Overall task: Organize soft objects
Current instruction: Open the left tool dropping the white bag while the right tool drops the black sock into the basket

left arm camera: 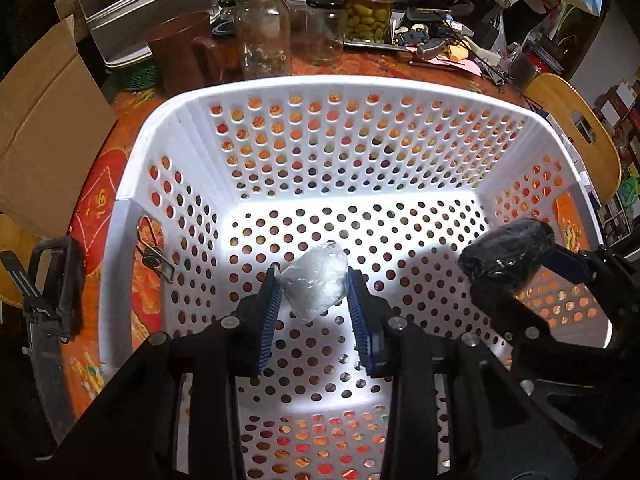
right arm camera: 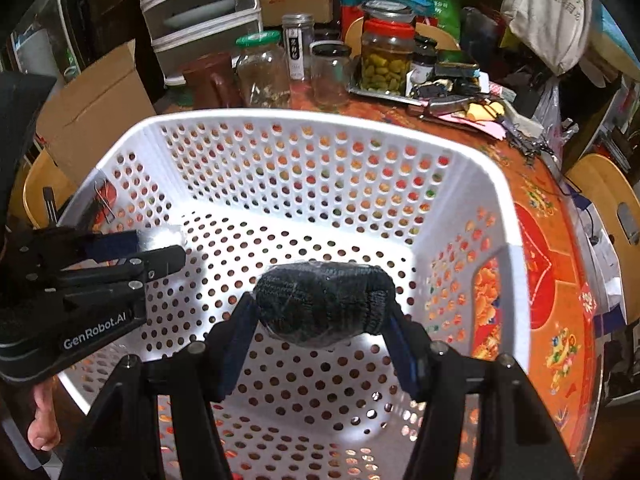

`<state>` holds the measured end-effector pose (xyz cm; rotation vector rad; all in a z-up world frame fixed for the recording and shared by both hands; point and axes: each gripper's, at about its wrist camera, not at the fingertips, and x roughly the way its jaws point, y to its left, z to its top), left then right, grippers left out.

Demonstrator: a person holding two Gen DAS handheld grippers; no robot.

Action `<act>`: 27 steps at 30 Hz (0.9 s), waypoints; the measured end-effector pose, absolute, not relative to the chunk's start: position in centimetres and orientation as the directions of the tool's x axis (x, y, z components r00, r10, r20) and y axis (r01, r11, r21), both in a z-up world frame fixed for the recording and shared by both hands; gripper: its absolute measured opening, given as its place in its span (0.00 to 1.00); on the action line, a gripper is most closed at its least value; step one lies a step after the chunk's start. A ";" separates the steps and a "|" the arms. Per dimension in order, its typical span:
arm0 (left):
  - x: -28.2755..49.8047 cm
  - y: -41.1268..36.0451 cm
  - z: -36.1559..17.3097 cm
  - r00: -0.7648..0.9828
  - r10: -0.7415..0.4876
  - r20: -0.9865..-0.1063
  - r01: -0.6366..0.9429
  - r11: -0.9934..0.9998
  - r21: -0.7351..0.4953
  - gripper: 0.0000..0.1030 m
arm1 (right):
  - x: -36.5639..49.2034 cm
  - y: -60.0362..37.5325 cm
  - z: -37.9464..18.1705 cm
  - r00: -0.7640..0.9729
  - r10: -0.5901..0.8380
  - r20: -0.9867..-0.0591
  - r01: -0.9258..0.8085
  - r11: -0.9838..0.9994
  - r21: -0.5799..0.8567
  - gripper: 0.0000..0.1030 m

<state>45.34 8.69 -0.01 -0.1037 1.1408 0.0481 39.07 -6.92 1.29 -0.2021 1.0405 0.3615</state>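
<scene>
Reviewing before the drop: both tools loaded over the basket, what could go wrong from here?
1. The left tool pinches the clear wrapped bundle near its fingertips; the slick wrap might slip early.
2. The right tool holding the dark knit roll sits close beside the left one; releases could collide.
3. A metal clip on the white basket wall could snag the wrap.

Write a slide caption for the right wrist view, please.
Right gripper holds a wrapped black bundle above the white basket.
</scene>
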 end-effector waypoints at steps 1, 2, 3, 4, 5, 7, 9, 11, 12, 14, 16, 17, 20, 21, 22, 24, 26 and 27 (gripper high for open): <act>45.4 8.7 -0.1 0.415 -0.016 -0.910 -0.095 0.994 -0.061 0.31 | 39.1 -6.8 1.1 0.452 0.193 -0.871 -0.386 0.922 0.003 0.61; 45.4 8.8 -0.1 0.415 -0.019 -0.909 -0.098 0.993 -0.065 0.37 | 39.1 -6.8 1.0 0.450 0.191 -0.872 -0.388 0.922 0.001 0.61; 45.4 8.9 0.0 0.420 -0.021 -0.907 -0.102 0.992 -0.070 0.46 | 39.1 -6.8 1.0 0.450 0.198 -0.871 -0.391 0.920 0.007 0.62; 45.2 9.0 0.2 0.432 -0.024 -0.902 -0.104 0.992 -0.076 0.52 | 39.0 -6.8 1.0 0.452 0.213 -0.866 -0.396 0.918 0.019 0.64; 45.0 9.0 0.5 0.446 -0.036 -0.894 -0.097 0.991 -0.088 0.57 | 38.9 -6.9 1.1 0.455 0.218 -0.863 -0.398 0.917 0.022 0.66; 44.6 8.7 0.9 0.458 -0.045 -0.888 -0.076 0.993 -0.089 0.62 | 38.5 -7.0 1.7 0.476 0.240 -0.846 -0.410 0.912 0.028 0.75; 44.1 8.5 1.5 0.474 -0.035 -0.880 -0.074 0.994 -0.080 0.67 | 37.9 -7.0 2.4 0.496 0.251 -0.831 -0.418 0.908 0.025 0.84; 43.5 8.6 2.4 0.500 -0.030 -0.865 -0.079 0.994 -0.080 0.74 | 37.2 -7.2 3.2 0.519 0.251 -0.817 -0.417 0.909 0.014 0.92; 43.1 8.7 3.0 0.516 -0.039 -0.856 -0.074 0.993 -0.089 0.76 | 36.9 -7.5 3.7 0.523 0.267 -0.810 -0.420 0.907 0.028 0.96; 41.9 8.7 4.2 0.546 -0.051 -0.836 -0.058 0.993 -0.099 0.78 | 35.7 -8.1 5.0 0.548 0.290 -0.785 -0.424 0.905 0.038 0.98; 40.1 8.7 5.7 0.587 -0.062 -0.808 -0.037 0.994 -0.104 0.82 | 34.5 -8.7 6.0 0.569 0.311 -0.761 -0.428 0.902 0.049 1.00; 39.3 8.5 6.3 0.603 -0.060 -0.795 -0.029 0.995 -0.097 0.85 | 33.7 -9.2 6.6 0.583 0.324 -0.745 -0.432 0.900 0.054 1.00; 35.4 8.1 8.2 0.669 -0.063 -0.741 0.013 0.997 -0.072 0.92 | 30.8 -10.7 8.2 0.629 0.370 -0.684 -0.452 0.890 0.065 1.00; 33.7 7.8 8.7 0.689 -0.071 -0.721 0.038 0.997 -0.062 0.94 | 29.5 -11.4 8.6 0.650 0.390 -0.652 -0.462 0.884 0.069 1.00; 32.3 7.7 8.9 0.703 -0.071 -0.707 0.049 0.997 -0.052 0.95 | 28.4 -11.9 8.9 0.669 0.398 -0.628 -0.466 0.882 0.063 1.00; 29.5 7.4 9.1 0.732 -0.051 -0.680 0.047 0.999 -0.025 0.98 | 26.1 -12.9 9.1 0.696 0.407 -0.591 -0.475 0.879 0.046 1.00; 26.5 7.2 8.9 0.762 -0.039 -0.646 0.042 0.999 -0.011 0.98 | 24.0 -13.9 8.7 0.707 0.417 -0.571 -0.473 0.879 0.056 1.00; 25.3 7.2 8.8 0.769 -0.039 -0.638 0.039 0.999 -0.014 0.98 | 22.9 -14.3 8.3 0.704 0.427 -0.567 -0.476 0.877 0.069 1.00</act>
